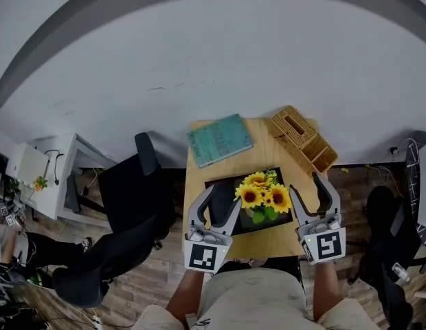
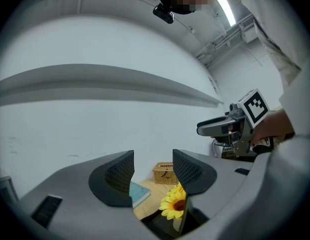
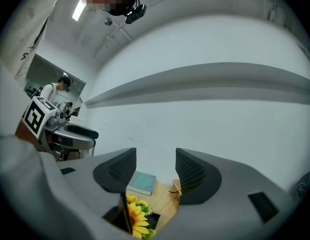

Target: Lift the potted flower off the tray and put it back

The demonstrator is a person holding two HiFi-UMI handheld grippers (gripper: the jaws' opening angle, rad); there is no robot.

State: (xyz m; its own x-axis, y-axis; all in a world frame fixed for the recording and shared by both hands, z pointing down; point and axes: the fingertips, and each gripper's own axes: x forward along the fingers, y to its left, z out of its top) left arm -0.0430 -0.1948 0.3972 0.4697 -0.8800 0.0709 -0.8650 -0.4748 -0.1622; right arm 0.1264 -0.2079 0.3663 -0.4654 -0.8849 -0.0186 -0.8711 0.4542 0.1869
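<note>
Btwn L tongs [image 1: 223, 196], R tongs [image 1: 306, 184]: flower [image 1: 262, 196]

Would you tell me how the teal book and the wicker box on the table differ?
The book is teal with a smooth cover; the wicker box is tan and woven. The book lies flat and thin, while the wicker box is a taller block with a slot in its top. The book sits far left, the wicker box far right. Both rest on the table.

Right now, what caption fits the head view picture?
Both open, the left gripper and right gripper flank yellow potted sunflowers on a black tray.
</note>
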